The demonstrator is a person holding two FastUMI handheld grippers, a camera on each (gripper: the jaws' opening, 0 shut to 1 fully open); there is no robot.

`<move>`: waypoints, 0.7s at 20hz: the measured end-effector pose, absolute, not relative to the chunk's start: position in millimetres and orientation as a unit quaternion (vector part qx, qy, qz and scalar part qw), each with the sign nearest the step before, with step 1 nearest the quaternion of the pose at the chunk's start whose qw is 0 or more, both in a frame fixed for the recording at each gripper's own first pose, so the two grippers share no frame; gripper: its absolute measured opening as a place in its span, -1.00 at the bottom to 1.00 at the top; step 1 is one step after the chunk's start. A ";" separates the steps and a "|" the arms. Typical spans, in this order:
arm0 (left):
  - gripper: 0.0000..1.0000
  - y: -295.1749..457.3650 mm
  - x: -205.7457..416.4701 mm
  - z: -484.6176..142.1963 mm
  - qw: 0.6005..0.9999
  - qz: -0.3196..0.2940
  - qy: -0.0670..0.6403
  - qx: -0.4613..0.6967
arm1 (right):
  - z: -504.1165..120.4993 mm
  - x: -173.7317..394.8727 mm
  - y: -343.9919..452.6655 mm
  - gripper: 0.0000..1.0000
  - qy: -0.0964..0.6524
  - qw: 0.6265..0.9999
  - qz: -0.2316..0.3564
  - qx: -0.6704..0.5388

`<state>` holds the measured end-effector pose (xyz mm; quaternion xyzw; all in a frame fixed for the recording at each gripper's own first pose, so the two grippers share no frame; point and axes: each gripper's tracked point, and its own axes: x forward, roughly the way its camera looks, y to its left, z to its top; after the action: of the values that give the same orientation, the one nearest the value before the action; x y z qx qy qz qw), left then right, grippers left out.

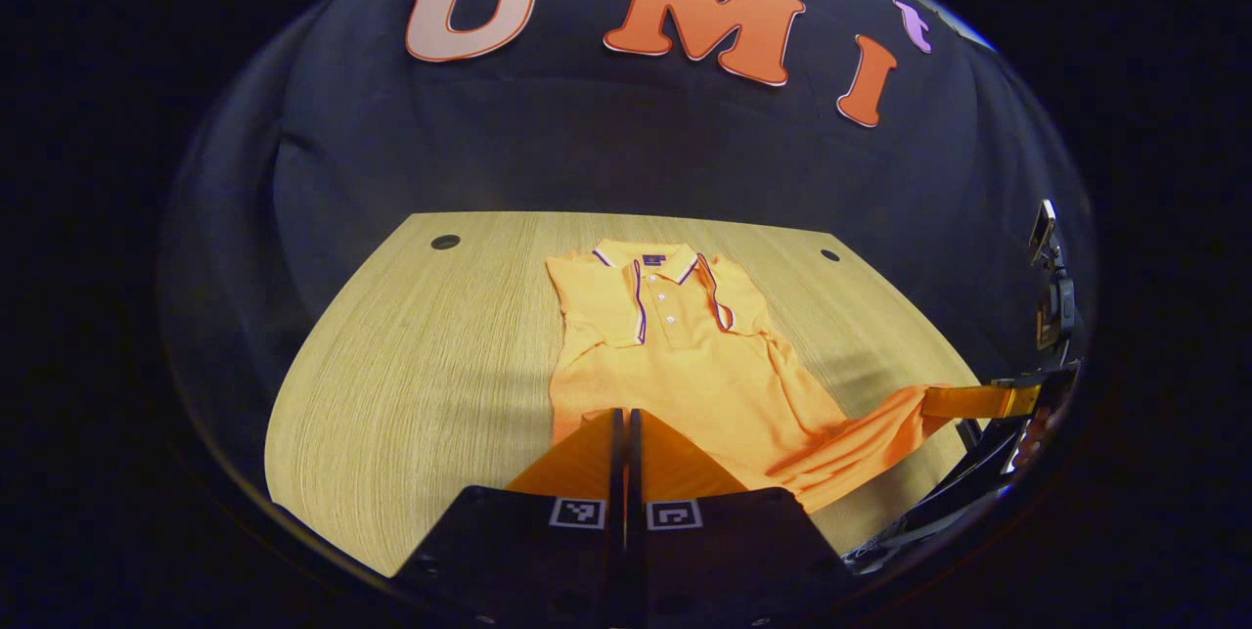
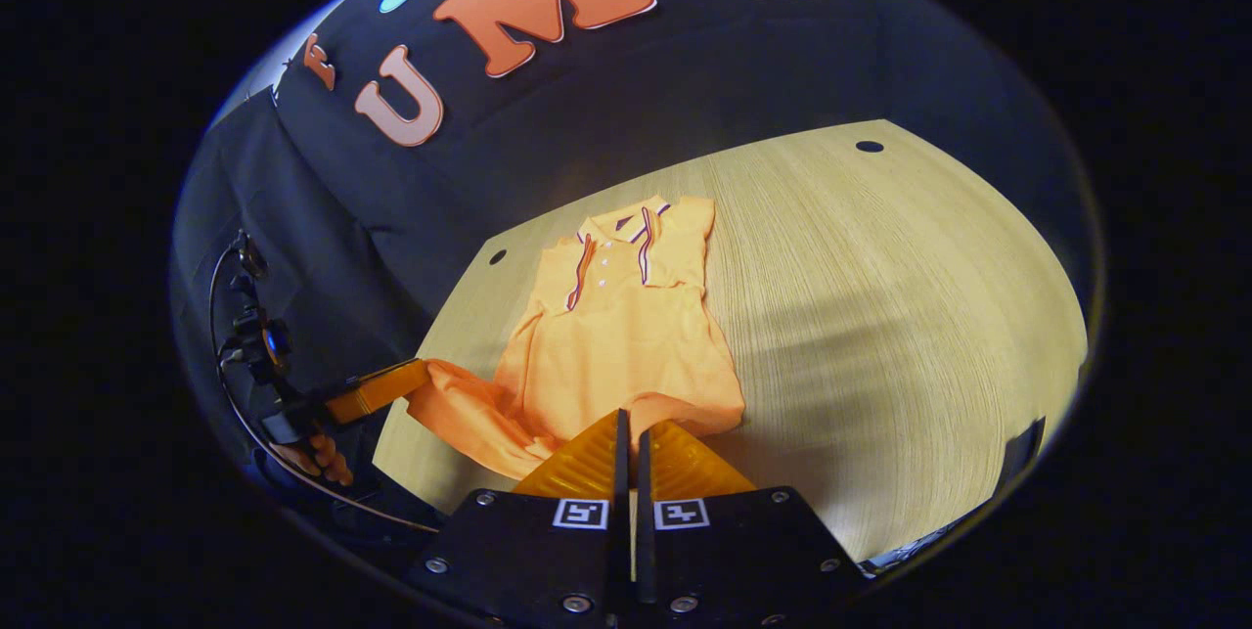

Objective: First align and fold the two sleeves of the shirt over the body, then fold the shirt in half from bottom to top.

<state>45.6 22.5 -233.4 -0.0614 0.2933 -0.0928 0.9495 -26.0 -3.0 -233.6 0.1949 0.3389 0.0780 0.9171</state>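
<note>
Shirt (image 1: 685, 355) lies on the wooden table (image 1: 411, 384), collar (image 1: 648, 262) toward the black wall, both sleeves folded over the body. Its bottom hem is lifted at two corners. The left gripper (image 1: 627, 414) has its fingers pressed together on the hem at one corner. The right gripper (image 2: 627, 419) is also closed on the hem at the other corner, which stretches off the table edge.

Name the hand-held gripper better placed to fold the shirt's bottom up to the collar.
Neither alone: the left hand-held gripper and the right hand-held gripper are each shut on the shirt hem. Probably carry both forward together.
</note>
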 end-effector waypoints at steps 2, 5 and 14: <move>-0.99 22.6 64.5 -232.2 0.949 -0.097 0.293 -0.067 | -226.7 -12.2 -6.4 -0.94 0.333 0.921 0.073 0.190; -0.98 25.1 89.4 -226.5 0.949 -0.106 0.289 -0.065 | -221.1 13.1 -9.1 -0.94 0.330 0.921 0.065 0.194; -0.98 38.3 171.7 -212.9 0.951 -0.119 0.278 -0.060 | -212.4 93.1 -14.4 -0.94 0.332 0.922 0.046 0.193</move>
<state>171.7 38.3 -212.9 -0.0599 0.2783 -0.1185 0.9513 93.1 -14.4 -212.4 0.1931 0.3316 0.0463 0.9223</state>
